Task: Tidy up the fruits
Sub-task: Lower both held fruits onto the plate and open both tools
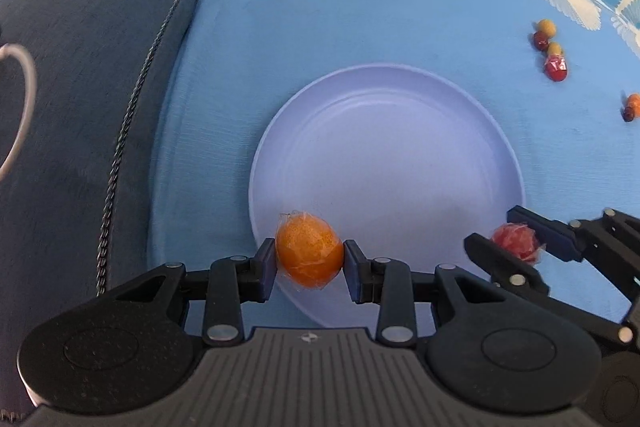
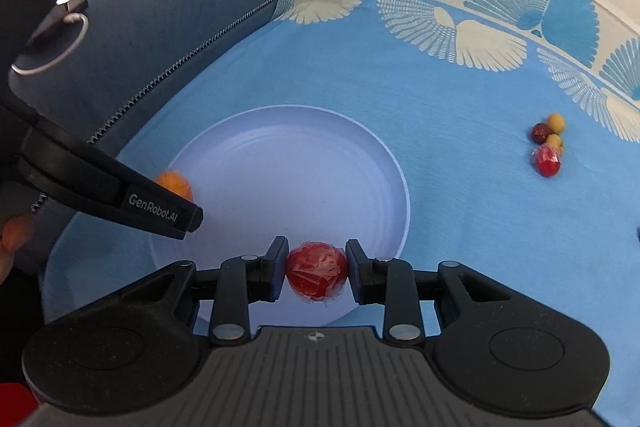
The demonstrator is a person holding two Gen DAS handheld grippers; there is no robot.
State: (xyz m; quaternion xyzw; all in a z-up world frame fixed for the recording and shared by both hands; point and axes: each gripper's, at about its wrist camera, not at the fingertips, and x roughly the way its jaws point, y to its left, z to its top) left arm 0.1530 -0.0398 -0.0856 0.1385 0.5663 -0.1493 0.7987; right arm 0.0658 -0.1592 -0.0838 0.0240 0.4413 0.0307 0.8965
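My left gripper (image 1: 310,259) is shut on an orange fruit (image 1: 309,251) wrapped in clear film, held over the near left rim of a pale lilac plate (image 1: 400,131). My right gripper (image 2: 317,269) is shut on a red wrapped fruit (image 2: 317,273) over the plate's (image 2: 304,163) near edge. In the left wrist view the right gripper (image 1: 516,237) enters from the right with the red fruit (image 1: 515,239) between its fingers. In the right wrist view the left gripper's finger (image 2: 160,213) hides most of the orange fruit (image 2: 176,183).
The plate rests on a blue cloth (image 1: 360,27) with a fan-patterned border. Several small loose fruits (image 1: 552,53) lie at the right, red and yellow (image 2: 547,143), with another orange one (image 1: 633,106) at the edge. A dark blue sofa cushion (image 1: 80,87) rises on the left.
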